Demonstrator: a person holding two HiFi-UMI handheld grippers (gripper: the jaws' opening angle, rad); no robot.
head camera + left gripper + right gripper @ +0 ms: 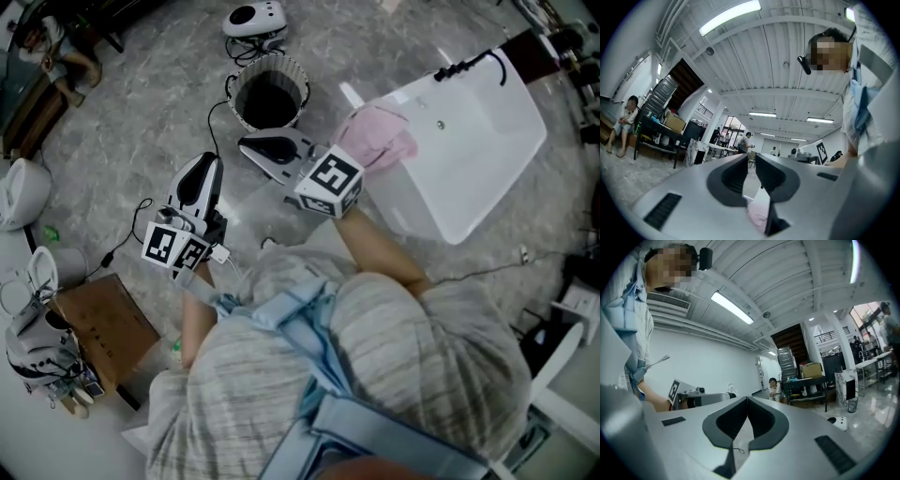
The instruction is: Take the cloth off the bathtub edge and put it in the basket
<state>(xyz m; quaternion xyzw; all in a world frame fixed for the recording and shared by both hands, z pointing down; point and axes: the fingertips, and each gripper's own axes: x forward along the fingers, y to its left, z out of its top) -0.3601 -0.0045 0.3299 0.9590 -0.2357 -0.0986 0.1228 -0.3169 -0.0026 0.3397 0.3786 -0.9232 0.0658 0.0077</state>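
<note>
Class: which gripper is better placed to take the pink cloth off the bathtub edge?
Right, probably. The right gripper hangs nearer the cloth on the bathtub edge; the left gripper is farther off.

A brown cardboard box (105, 328) lies at the lower left of the head view on the grey marbled floor (122, 122), a white rounded device (255, 17) at top centre, a seated person (56, 52) in the upper left corner

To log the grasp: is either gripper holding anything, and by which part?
Nothing: the cloth lies on the tub edge, clear of left gripper and right gripper.
</note>
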